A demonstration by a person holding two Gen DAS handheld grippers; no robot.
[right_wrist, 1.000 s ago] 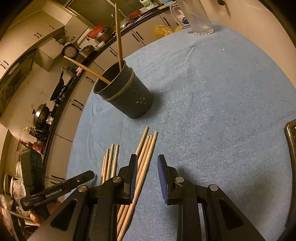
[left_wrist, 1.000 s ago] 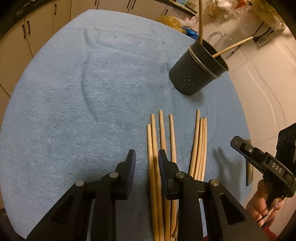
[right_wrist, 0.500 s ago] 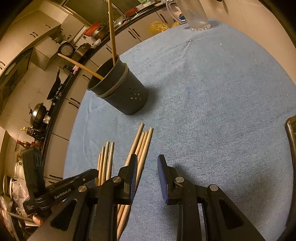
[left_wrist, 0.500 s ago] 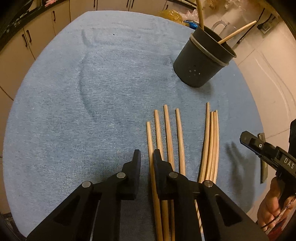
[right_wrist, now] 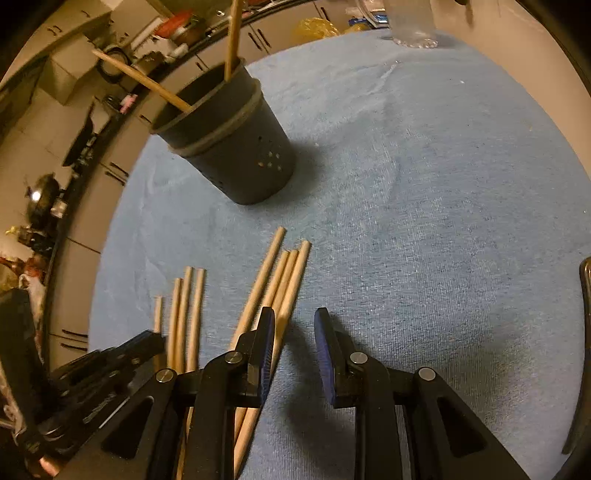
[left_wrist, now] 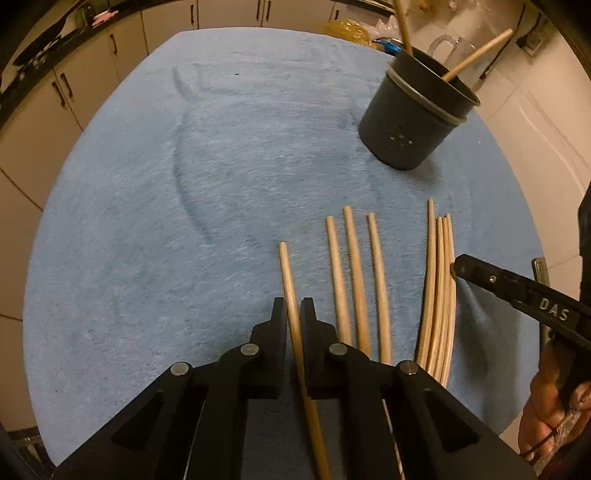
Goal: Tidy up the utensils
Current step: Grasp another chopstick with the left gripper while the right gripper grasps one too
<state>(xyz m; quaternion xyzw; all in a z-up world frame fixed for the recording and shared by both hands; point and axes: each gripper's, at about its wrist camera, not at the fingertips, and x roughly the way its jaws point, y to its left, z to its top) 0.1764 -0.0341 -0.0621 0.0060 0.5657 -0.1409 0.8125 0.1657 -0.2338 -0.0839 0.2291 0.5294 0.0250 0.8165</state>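
Ten chopsticks are showing in all. Two are standing in the dark cup (left_wrist: 413,122), leaning apart against its rim. Eight are lying flat on the blue cloth (left_wrist: 184,184), on the near side of the cup: one stick (left_wrist: 290,295) is lying alone, farthest from the cup's side; next to it three sticks (left_wrist: 354,273) are lying side by side with small gaps; a tight bundle of four (left_wrist: 439,288) is lying nearest below the cup, touching one another.

A clear glass jug (right_wrist: 410,22) is standing beyond the cup at the cloth's far edge. Kitchen cabinets are running behind.

The left gripper (left_wrist: 293,314) is squeezing the lone stick, its fingers nearly together with the stick running between them and back under the body. The right gripper (right_wrist: 293,325) is gaping moderately over bare cloth, holding nothing; its left finger (right_wrist: 266,332) is hanging over the bundle of four, though contact is unclear.
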